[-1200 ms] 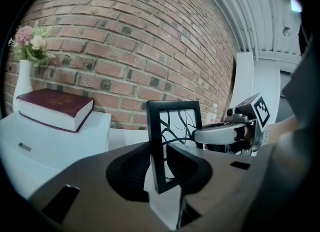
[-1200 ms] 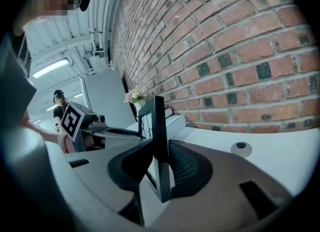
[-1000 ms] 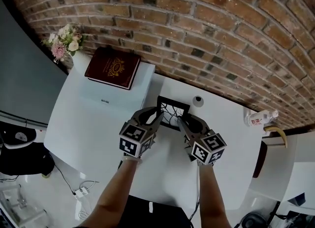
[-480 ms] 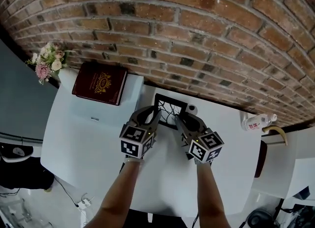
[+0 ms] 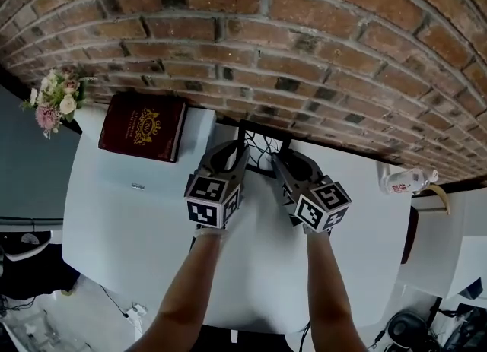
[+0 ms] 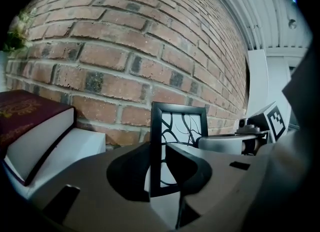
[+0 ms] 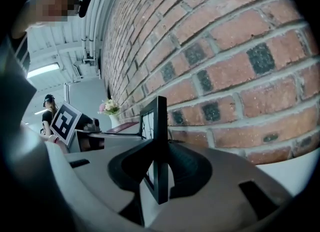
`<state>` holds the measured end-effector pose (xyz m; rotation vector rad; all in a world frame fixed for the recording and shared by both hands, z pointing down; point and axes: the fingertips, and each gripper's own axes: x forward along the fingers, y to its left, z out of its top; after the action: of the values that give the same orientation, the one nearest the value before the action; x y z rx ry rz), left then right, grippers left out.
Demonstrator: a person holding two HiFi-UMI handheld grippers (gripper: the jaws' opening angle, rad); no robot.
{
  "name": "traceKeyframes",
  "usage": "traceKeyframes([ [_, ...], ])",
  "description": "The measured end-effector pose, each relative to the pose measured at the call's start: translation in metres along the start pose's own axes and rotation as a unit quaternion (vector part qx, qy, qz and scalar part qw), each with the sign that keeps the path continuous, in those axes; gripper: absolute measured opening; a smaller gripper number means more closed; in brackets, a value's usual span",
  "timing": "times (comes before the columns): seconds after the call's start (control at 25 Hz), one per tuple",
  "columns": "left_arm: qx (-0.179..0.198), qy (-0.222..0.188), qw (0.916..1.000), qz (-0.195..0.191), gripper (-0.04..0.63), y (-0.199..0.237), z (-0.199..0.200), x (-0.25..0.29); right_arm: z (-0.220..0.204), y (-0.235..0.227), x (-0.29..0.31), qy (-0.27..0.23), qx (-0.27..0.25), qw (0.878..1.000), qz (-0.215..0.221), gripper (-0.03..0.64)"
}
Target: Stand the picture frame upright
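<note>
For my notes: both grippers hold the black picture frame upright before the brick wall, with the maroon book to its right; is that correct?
Not quite: the head view shows the maroon book on the left of the picture frame, not the right. The left gripper and right gripper do hold it upright before the brick wall.

The white desk [image 5: 137,252] stands against a brick wall [image 5: 304,39]. On its left end lies a flat white box [image 5: 148,176] carrying a maroon book [image 5: 142,126], with flowers [image 5: 55,99] at the far left corner. A small bottle [image 5: 399,182] sits at the far right corner. A picture frame [image 5: 261,141] stands upright by the wall; whether it touches the desk cannot be told
</note>
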<state>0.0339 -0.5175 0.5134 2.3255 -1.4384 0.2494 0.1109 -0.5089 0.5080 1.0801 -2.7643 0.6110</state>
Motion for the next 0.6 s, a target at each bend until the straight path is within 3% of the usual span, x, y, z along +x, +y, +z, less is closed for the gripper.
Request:
traceKeyframes([
  [0.6,-0.038,-0.056,0.9968,0.042,0.066,0.023,-0.002,0.032,-0.005,-0.032,0.028,-0.026,-0.007,1.0,-0.006,0.101],
])
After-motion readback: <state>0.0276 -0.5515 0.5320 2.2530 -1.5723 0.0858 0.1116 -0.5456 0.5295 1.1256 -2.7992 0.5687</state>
